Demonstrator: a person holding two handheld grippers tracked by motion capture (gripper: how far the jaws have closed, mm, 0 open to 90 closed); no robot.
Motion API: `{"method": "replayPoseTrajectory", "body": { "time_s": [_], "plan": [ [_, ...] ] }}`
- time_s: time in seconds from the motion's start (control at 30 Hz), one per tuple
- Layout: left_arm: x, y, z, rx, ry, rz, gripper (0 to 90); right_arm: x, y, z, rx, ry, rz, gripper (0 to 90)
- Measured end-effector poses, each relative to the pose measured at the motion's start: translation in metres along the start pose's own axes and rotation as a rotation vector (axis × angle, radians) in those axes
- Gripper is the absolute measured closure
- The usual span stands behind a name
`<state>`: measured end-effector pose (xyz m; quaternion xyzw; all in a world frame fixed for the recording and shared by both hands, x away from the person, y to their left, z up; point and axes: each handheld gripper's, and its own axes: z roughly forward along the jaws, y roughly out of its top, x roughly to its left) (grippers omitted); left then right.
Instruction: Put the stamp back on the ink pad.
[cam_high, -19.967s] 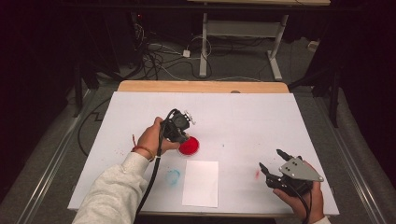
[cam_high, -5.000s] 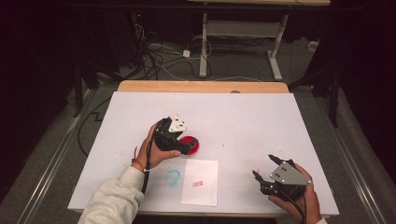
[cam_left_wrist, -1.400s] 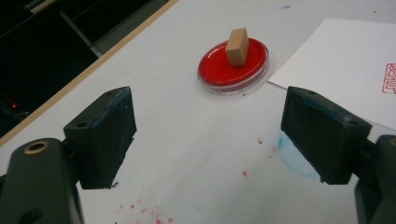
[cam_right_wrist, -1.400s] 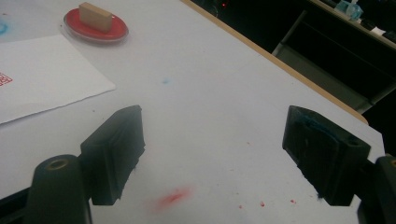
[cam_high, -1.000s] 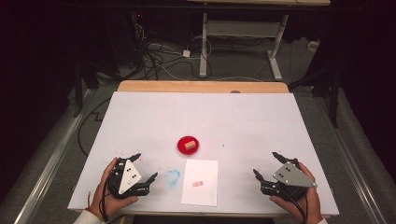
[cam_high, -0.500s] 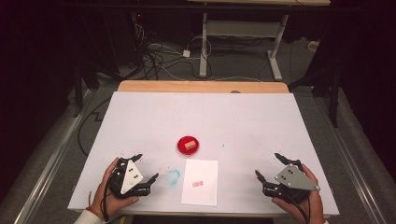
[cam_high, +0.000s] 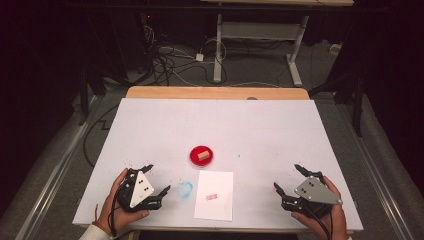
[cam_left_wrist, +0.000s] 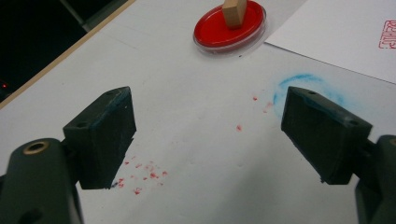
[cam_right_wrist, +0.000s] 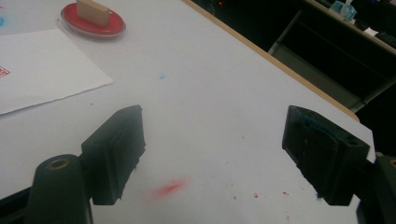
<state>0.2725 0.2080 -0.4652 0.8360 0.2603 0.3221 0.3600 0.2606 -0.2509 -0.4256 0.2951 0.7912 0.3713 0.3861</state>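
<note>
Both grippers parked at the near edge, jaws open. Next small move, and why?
Probably none is needed: the wooden stamp sits back in the red ink pad, and the paper already bears a red print. The left gripper and right gripper hold nothing. If another print is wanted, the left gripper is nearer the stamp.

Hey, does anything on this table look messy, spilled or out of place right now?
Mostly ink stains: a blue ring smear left of the paper, red specks by the left tongs, a red smudge by the right tongs. The wooden stamp sits in the red ink pad.
</note>
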Motion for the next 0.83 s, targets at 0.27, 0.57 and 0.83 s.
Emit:
{"method": "replayPoseTrajectory", "body": {
  "time_s": [0.27, 0.57, 0.83],
  "plan": [
    [0.0004, 0.0000, 0.0004, 0.004, -0.001, 0.001, 17.3, 0.0002, 0.0007, 0.0003, 0.000, -0.013, -0.014, 22.0],
    [0.0002, 0.0006, 0.0006, 0.008, 0.009, -0.003, 17.3, 0.0005, 0.0011, 0.0012, 0.003, -0.012, -0.014, 22.9],
    [0.0011, 0.0026, 0.0034, 0.026, 0.013, 0.002, 17.3, -0.0009, 0.0015, -0.0005, 0.011, -0.011, -0.012, 23.5]
  ]
}}
